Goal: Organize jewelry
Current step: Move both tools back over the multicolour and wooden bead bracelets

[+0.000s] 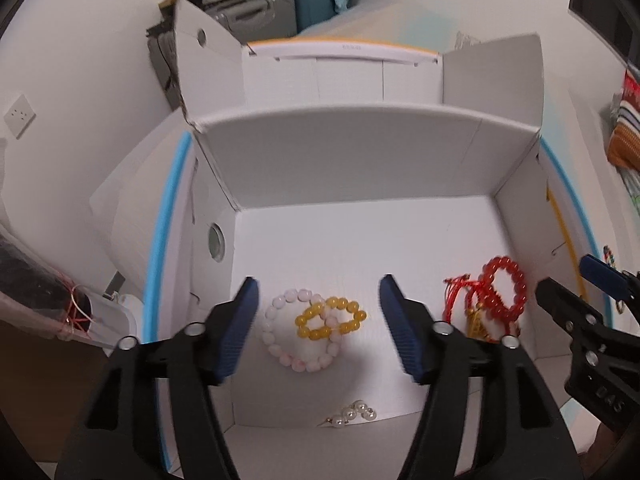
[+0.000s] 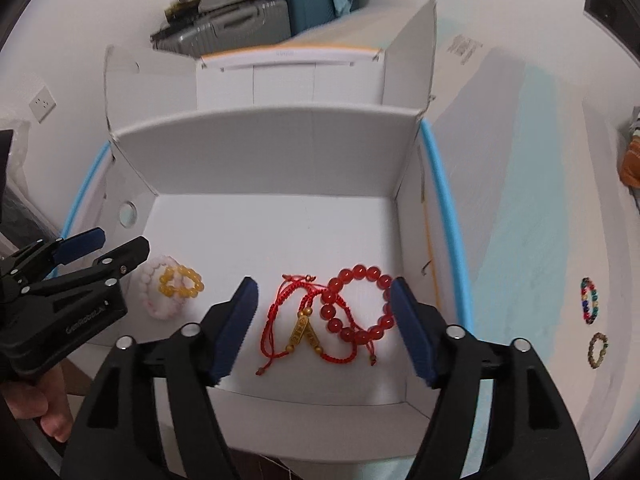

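An open white cardboard box (image 1: 360, 152) (image 2: 272, 152) holds the jewelry. A pink bead bracelet (image 1: 280, 348) (image 2: 150, 296) lies under a yellow bead bracelet (image 1: 332, 317) (image 2: 180, 281). A red bead bracelet (image 1: 504, 292) (image 2: 360, 304) lies on red cord bracelets with gold charms (image 2: 300, 320) (image 1: 464, 292). Pearl earrings (image 1: 356, 414) lie by the near wall. My left gripper (image 1: 318, 328) (image 2: 104, 250) is open and empty above the pink and yellow bracelets. My right gripper (image 2: 324, 330) (image 1: 568, 280) is open and empty above the red ones.
Two more bead bracelets lie on the pale blue cloth right of the box, a multicolour one (image 2: 589, 300) and a brownish one (image 2: 598, 350). Suitcases (image 2: 240, 20) stand at the back. A clear bag with dark contents (image 1: 36, 292) lies left of the box.
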Motion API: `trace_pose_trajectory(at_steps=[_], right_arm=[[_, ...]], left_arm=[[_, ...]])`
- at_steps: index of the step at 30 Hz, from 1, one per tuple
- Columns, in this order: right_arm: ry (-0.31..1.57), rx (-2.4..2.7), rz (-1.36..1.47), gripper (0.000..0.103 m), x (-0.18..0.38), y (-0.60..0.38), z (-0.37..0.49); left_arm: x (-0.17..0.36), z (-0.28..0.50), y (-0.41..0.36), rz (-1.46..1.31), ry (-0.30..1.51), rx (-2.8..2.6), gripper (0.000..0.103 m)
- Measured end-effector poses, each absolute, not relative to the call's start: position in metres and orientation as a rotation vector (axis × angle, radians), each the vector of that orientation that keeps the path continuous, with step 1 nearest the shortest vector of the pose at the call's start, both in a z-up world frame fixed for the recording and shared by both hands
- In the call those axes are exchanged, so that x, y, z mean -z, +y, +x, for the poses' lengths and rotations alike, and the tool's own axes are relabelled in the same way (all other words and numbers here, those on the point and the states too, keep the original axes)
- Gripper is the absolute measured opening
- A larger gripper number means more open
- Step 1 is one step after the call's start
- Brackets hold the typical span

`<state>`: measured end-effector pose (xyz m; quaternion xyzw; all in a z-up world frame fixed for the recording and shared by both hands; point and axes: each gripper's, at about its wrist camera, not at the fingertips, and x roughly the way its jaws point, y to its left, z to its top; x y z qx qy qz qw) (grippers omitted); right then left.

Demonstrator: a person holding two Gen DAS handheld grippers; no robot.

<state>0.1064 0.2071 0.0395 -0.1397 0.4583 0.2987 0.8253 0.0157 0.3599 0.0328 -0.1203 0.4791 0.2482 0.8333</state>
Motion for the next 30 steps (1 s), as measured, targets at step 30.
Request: trace_pose_trajectory(at_steps=[30], right_arm=[[0.883,-0.372,-0.134,0.095,-0.063,-0.005,0.148]], left_arm=[[-0.074,0.086,0.209,-0.14,0.869,-0.295,0.097]])
